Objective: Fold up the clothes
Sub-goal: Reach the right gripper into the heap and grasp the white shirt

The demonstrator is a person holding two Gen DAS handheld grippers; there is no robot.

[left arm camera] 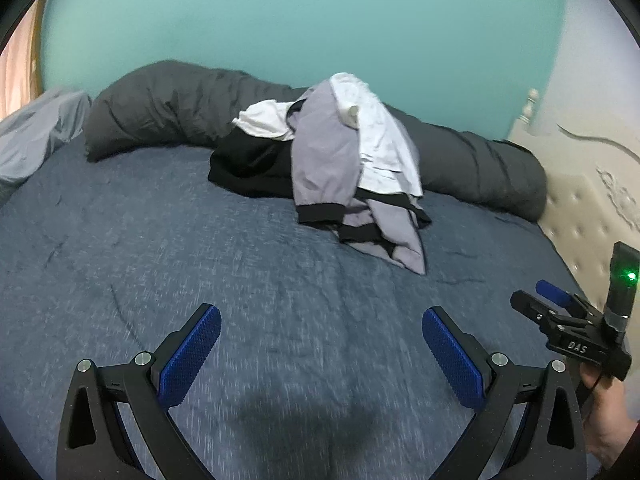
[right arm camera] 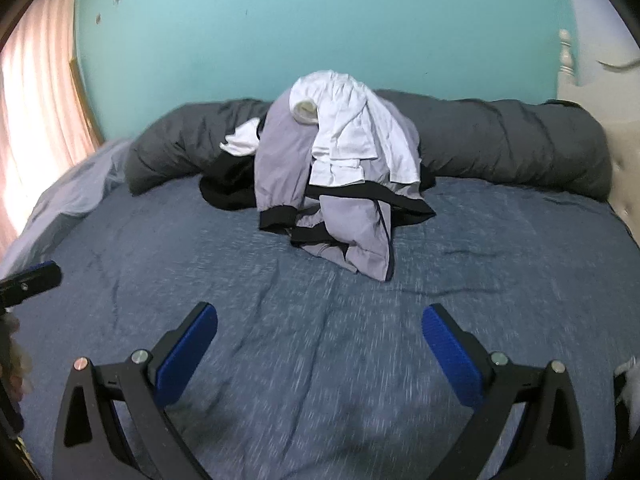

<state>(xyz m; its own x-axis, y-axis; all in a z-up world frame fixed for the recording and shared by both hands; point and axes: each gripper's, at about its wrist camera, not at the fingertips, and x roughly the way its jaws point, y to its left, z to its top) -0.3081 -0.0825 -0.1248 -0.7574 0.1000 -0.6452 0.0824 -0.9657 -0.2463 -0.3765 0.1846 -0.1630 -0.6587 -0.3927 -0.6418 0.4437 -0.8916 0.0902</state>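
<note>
Clothes pile (left arm camera: 344, 160) lies well beyond both open grippers.

**What we cannot make out**

The black garment (right arm camera: 228, 192) lies mostly buried under the lilac black-trimmed top (right arm camera: 280, 168) and the crumpled white shirt (right arm camera: 352, 132), so we cannot tell its shape. The blue woven bedspread (left arm camera: 280, 360) smears into motion blur nearest us. The right hand-held gripper (left arm camera: 536, 300) overlaps its own fingers in the left wrist view; the person's hand (left arm camera: 604, 412) is cut by the edge.
</note>
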